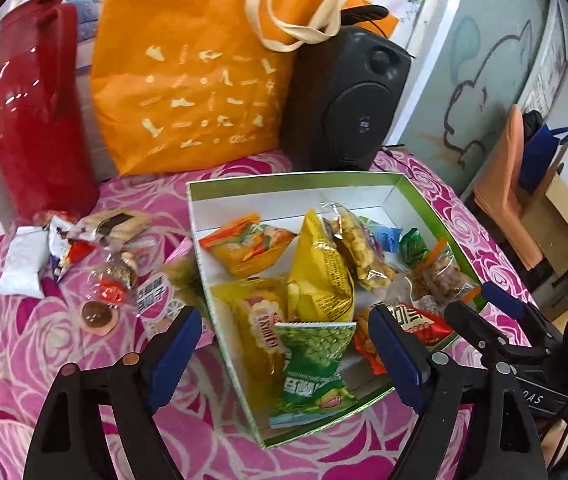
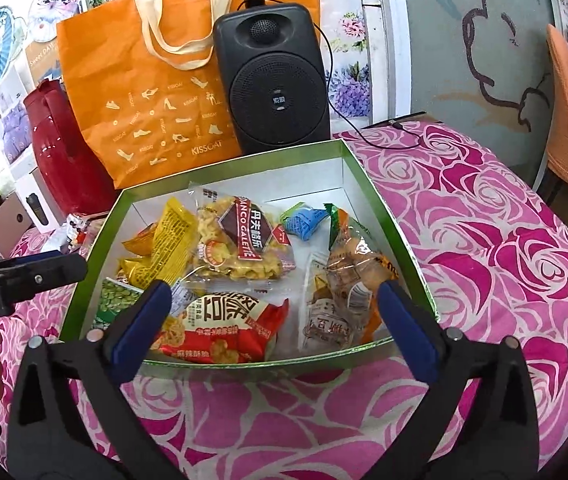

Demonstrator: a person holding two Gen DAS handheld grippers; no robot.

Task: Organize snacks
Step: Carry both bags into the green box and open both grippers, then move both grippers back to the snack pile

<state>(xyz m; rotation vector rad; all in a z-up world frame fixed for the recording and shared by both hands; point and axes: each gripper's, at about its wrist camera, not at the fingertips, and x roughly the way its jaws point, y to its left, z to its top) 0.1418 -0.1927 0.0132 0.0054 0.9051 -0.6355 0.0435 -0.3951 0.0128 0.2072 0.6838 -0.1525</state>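
The left gripper [image 1: 284,344] and right gripper [image 2: 274,324] both gape wide and hold nothing, poised over the box [image 2: 383,216]. Most snacks already lie inside; a small heap of packets [image 1: 96,248] waits on the tablecloth [image 1: 12,344] at nine o'clock of the box.

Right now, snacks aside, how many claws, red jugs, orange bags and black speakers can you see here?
Claws: 2 (left claw, right claw)
Jug: 1
Bag: 1
Speaker: 1
Total: 5
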